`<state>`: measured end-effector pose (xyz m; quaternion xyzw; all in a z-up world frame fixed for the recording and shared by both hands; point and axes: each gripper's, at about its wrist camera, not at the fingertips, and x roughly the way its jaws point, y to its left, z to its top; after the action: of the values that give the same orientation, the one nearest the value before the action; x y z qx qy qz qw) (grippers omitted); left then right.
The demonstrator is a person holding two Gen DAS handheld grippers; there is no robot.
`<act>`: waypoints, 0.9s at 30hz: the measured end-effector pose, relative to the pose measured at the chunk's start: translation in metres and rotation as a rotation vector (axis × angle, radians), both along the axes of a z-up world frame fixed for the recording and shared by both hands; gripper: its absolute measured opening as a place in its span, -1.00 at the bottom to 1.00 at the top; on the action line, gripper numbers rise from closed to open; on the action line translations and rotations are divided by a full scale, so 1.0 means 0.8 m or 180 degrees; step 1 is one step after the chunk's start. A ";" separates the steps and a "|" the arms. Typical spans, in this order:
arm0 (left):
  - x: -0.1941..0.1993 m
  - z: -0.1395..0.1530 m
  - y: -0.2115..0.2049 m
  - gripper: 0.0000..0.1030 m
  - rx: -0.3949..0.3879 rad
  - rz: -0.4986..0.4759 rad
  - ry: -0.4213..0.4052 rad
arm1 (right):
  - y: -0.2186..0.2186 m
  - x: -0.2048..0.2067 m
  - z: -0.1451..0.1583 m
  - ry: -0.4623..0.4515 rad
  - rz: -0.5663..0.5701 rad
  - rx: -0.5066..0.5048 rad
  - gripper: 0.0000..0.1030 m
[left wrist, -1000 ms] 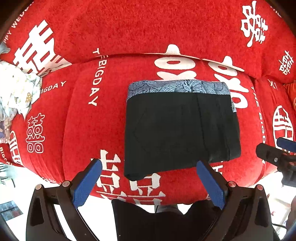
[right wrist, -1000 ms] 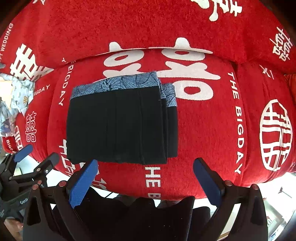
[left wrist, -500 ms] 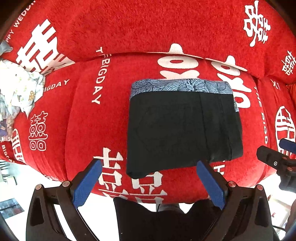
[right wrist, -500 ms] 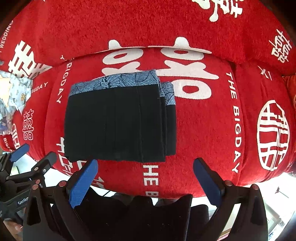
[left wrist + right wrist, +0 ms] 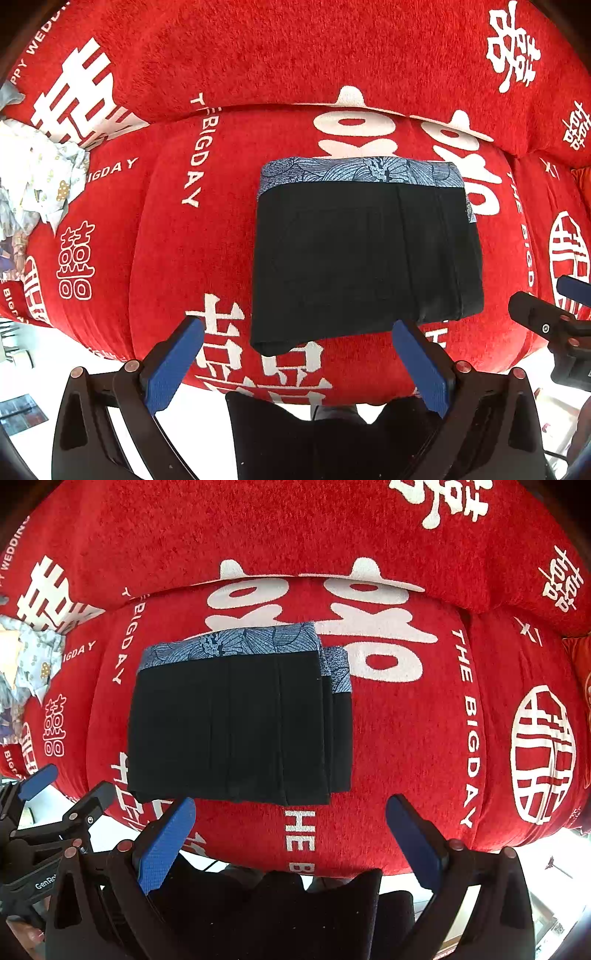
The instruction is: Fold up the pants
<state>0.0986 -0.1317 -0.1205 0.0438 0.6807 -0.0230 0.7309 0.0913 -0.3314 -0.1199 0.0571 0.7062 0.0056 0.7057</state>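
Observation:
The black pants (image 5: 362, 258) lie folded into a flat rectangle on the red sofa seat (image 5: 166, 240), with a blue patterned waistband along the far edge. They also show in the right wrist view (image 5: 236, 723). My left gripper (image 5: 295, 332) is open and empty, just short of the pants' near edge. My right gripper (image 5: 291, 812) is open and empty, near the pants' near right corner. Each gripper shows at the edge of the other's view: the right one (image 5: 554, 314), the left one (image 5: 59, 790).
The red sofa has a backrest (image 5: 295, 55) behind the seat, printed with white characters. A crumpled light patterned cloth (image 5: 40, 177) lies at the sofa's left end. The seat's front edge drops to a white floor (image 5: 44, 358).
Both grippers have drawn slightly back and drifted left; the folded pants lie as before, and both grippers stay open.

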 end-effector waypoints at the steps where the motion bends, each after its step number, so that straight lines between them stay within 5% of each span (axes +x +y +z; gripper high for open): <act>1: 0.000 0.000 0.000 0.99 -0.0001 -0.0001 0.0000 | 0.000 0.000 0.000 0.0001 0.0000 0.0000 0.99; 27: 0.002 -0.002 -0.002 0.99 0.0008 -0.0017 0.0000 | 0.001 0.005 -0.004 0.0023 0.0064 -0.0021 0.99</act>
<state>0.1003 -0.1336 -0.1219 0.0466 0.6805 -0.0242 0.7308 0.0954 -0.3309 -0.1232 0.0476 0.7093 0.0101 0.7032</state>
